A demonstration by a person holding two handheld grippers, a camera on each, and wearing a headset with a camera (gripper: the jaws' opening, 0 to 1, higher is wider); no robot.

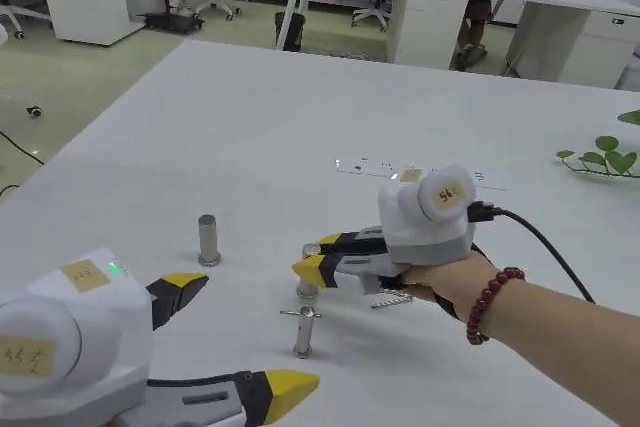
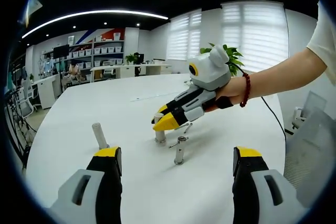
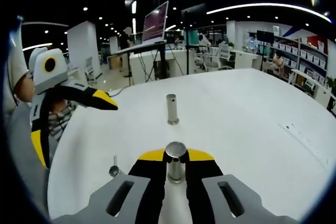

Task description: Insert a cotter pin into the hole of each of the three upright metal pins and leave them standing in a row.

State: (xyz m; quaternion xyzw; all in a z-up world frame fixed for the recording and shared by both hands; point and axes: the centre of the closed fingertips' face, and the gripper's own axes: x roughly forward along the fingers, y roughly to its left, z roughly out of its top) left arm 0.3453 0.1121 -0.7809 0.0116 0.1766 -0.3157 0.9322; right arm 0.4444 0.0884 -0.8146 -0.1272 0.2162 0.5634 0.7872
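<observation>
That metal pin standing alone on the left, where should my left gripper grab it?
Grip the lone metal pin around its plain round shaft, about mid-height. Bring the open left gripper in level from the near side, with one of its jaws on either side. The pin stands upright and apart, and that hold leaves its top free.

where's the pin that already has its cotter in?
Head view, lower centre: the cottered pin stands on the white table, just nearer the person than the middle pin that the right gripper is closed on.
</observation>
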